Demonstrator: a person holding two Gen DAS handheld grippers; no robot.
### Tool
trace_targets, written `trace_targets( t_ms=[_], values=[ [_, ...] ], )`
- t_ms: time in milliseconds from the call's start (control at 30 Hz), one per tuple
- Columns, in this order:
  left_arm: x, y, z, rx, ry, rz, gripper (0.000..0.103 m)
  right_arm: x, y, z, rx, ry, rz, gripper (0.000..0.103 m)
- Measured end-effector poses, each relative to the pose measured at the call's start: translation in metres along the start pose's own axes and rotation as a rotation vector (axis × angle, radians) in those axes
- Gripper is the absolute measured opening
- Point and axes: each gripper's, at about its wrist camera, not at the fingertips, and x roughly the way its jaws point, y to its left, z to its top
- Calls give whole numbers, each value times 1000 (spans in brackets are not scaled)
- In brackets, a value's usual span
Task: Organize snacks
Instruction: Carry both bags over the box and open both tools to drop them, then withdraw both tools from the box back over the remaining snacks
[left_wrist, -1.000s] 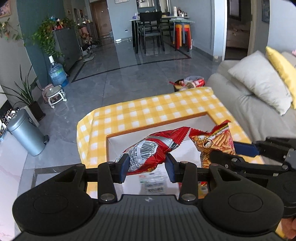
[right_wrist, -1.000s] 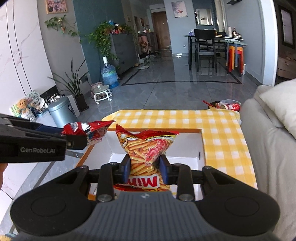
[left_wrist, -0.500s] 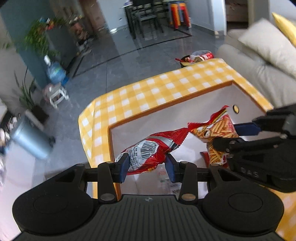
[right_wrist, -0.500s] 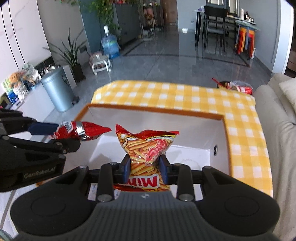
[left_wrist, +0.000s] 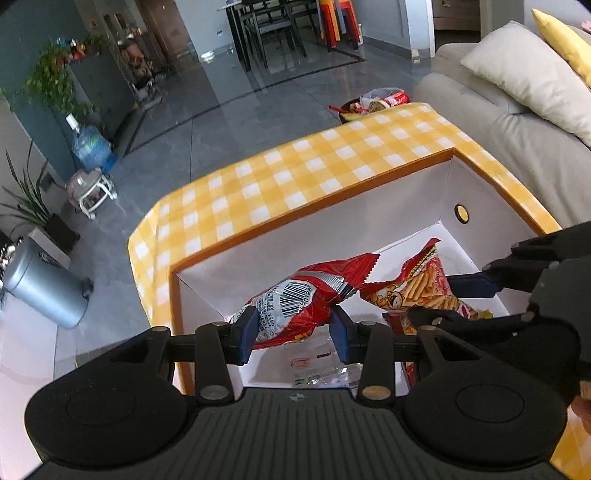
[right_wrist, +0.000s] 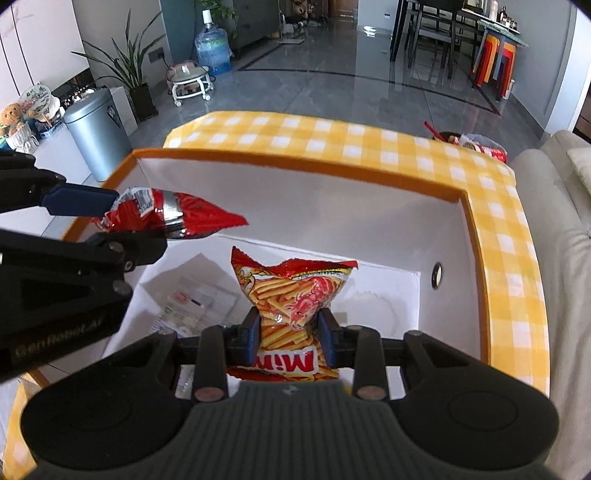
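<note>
My left gripper (left_wrist: 293, 330) is shut on a red and silver snack bag (left_wrist: 299, 301) with a barcode, held over the left half of a white box (left_wrist: 310, 236) with an orange rim. That bag (right_wrist: 173, 214) also shows at the left of the right wrist view. My right gripper (right_wrist: 290, 334) is shut on an orange and red bag of fry-shaped snacks (right_wrist: 291, 291), held low inside the box (right_wrist: 369, 218). In the left wrist view this bag (left_wrist: 417, 291) hangs just right of the red bag's tip.
The box sits on a yellow checked tablecloth (left_wrist: 295, 177). Clear packets and papers (right_wrist: 199, 302) lie on the box floor. A grey sofa with cushions (left_wrist: 517, 92) stands to the right, a metal bin (right_wrist: 98, 129) to the left, a bowl of wrappers (left_wrist: 373, 103) beyond.
Both grippers have sunk toward the box and tipped further down, each keeping its bag. The box interior now fills more of both views.
</note>
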Motion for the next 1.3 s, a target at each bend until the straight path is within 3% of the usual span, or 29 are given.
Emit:
trace_targets(
  t_ms=[267, 633, 733, 800, 900, 1300],
  values=[
    [26, 15, -2, -130, 135, -41, 47, 7, -1, -2, -4, 24, -9, 30],
    [27, 17, -7, -164, 198, -72, 54, 12, -1, -4, 0, 63, -20, 31],
    [20, 16, -6, -155, 180, -72, 57, 9, 1, -4, -6, 63, -31, 32],
    [14, 15, -5, -145, 169, -69, 63, 7, 1, -3, -6, 59, -37, 42],
    [2, 17, -3, -151, 134, -66, 74, -1, 2, -1, -2, 43, -37, 49],
    [-51, 29, -11, -191, 13, -15, 74, -45, 16, -1, -18, -32, -64, 62]
  ],
)
